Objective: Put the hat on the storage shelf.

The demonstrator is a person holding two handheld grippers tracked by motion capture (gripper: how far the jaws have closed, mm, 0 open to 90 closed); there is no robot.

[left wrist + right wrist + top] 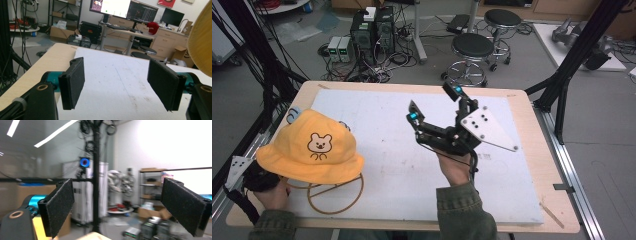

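The yellow hat (312, 147) sits on its wire stand (334, 197) at eight o'clock on the white mat (382, 125), brim hiding the left gripper (116, 83), whose jaws stand spread with nothing between. Right gripper (432, 105) lifted mid-table, jaws wide, empty; its own view blurs. Stools (472, 50) and computers (372, 30) beyond at twelve.

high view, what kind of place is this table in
Most likely a robotics or data-recording lab. Desktop computers sit on the floor amid tangled cables behind the table, black frame struts flank it, and the left gripper view shows monitors on a desk.
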